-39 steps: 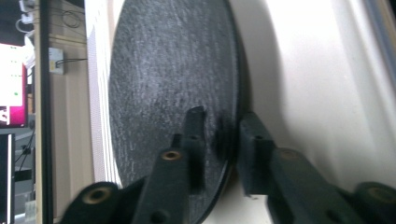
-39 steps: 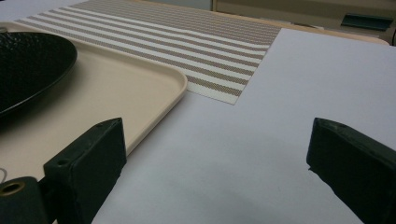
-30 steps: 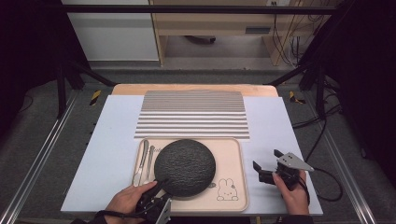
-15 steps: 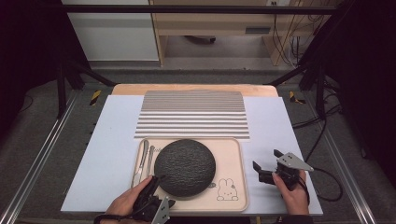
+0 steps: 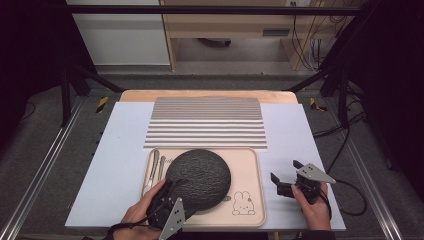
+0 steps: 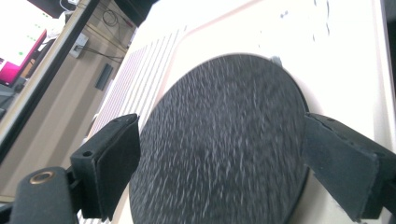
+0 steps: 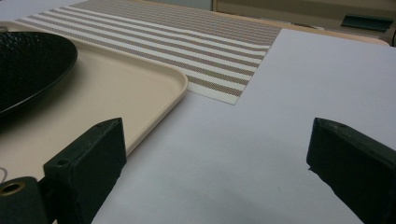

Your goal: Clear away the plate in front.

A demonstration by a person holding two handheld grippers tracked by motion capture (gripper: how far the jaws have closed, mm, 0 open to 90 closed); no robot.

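A round black textured plate [image 5: 199, 177] lies on a beige tray [image 5: 247, 165] with a small rabbit drawing [image 5: 241, 202]. My left gripper [image 5: 171, 189] is at the plate's near-left rim, angled over it. Its jaws have just been opening and now stand wide. In the left gripper view the plate [image 6: 219, 140] shows between and beyond the jaws of the left gripper [image 6: 224, 135], and the pads do not press on it. My right gripper [image 5: 285, 179] rests open on the pale mat right of the tray, with nothing between the jaws of the right gripper [image 7: 215, 135].
Cutlery [image 5: 155, 167] lies along the tray's left side, partly under the plate. A striped placemat [image 5: 205, 122] sits behind the tray on the pale blue mat [image 5: 125, 155]. From the right gripper view the tray's corner [image 7: 154, 88] and the placemat [image 7: 187, 37] lie ahead.
The left gripper has lifted slightly at the plate's near rim and its jaws have spread wider. The plate stays on the tray. The right hand has kept still.
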